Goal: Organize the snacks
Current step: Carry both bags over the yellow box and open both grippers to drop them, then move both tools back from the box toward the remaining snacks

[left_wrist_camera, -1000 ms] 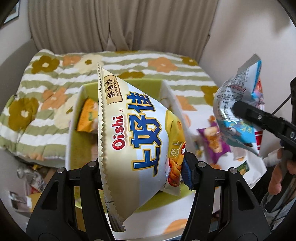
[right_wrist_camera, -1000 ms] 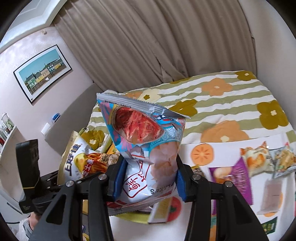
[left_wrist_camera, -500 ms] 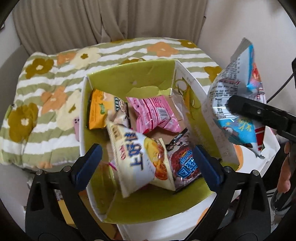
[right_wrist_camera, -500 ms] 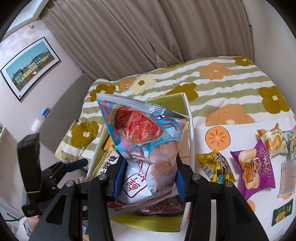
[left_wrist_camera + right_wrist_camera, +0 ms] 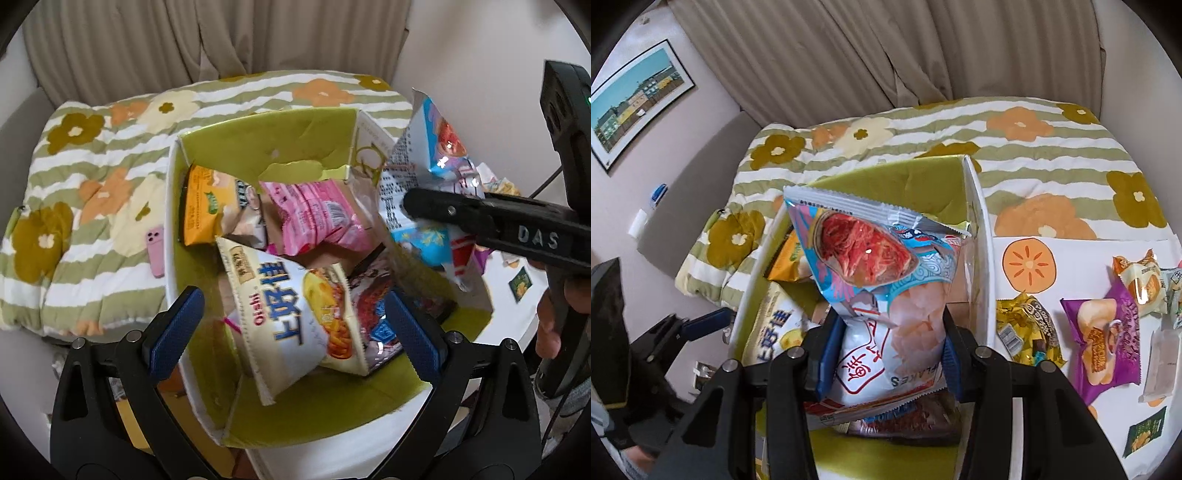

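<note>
Now the right gripper (image 5: 884, 354) is carrying a blue bag (image 5: 875, 280) over the green box (image 5: 258, 136).

Its jaws are clamping the bag's lower half, so the bag is standing upright, long axis running up and away from the fingers, directly above the box's right side just inside the white wall (image 5: 979, 251). The left gripper (image 5: 293, 332) is hovering over the box's near end with jaws wide apart and nothing between them; the Oishi bag (image 5: 291, 317) is lying loose in the box beneath it. More snacks, including a purple bag (image 5: 1102, 343), are waiting on the table (image 5: 1089, 251) to the right, nearer the right hand.
</note>
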